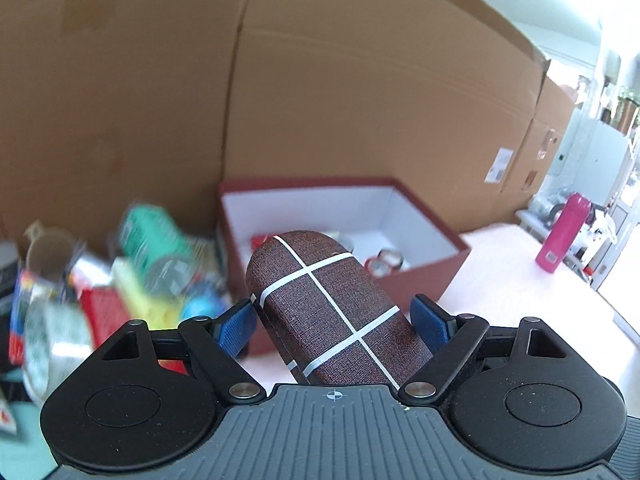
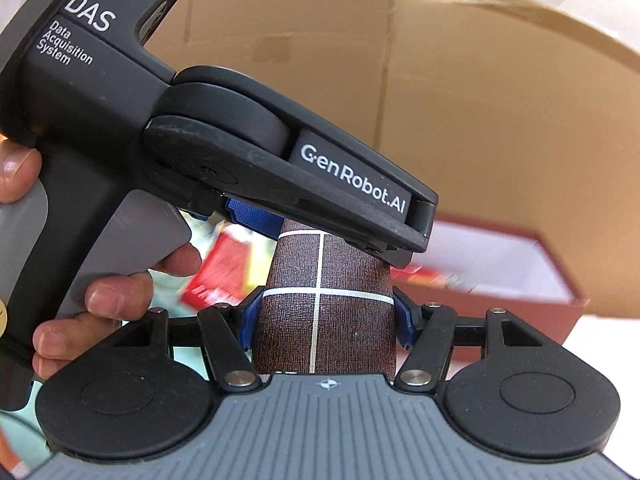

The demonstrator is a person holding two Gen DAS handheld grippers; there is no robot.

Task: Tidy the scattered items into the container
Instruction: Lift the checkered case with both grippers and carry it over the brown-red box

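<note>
Behind the table, big brown cardboard boxes (image 1: 360,92) are filling most of the background, and the pale table (image 1: 520,288) is stretching out toward a bright room at the right. Against the cardboard, the dark red container (image 1: 424,276) with its white lining is sitting open on the table, with a few round red-and-white items lying on its floor. To the left of the container, a blurred heap of scattered items (image 1: 120,280) is lying on the table: a teal packet, yellow and red packs, a clear jar. Far off at the right edge, a pink bottle (image 1: 562,232) is standing upright.

In front of the container, raised off the table, a brown fabric case (image 1: 340,312) with thin white grid lines is being held by both tools at once. The left gripper (image 1: 340,316) is standing partly open around it, its blue pads (image 1: 236,326) touching or very nearly touching the case's sides. In the right wrist view, the right gripper (image 2: 324,320) is pinching the same case (image 2: 324,328) lower down, its blue pads (image 2: 248,324) pressing both sides. Above it, the person's left hand (image 2: 100,292) is wrapping around the other tool's handle.
</note>
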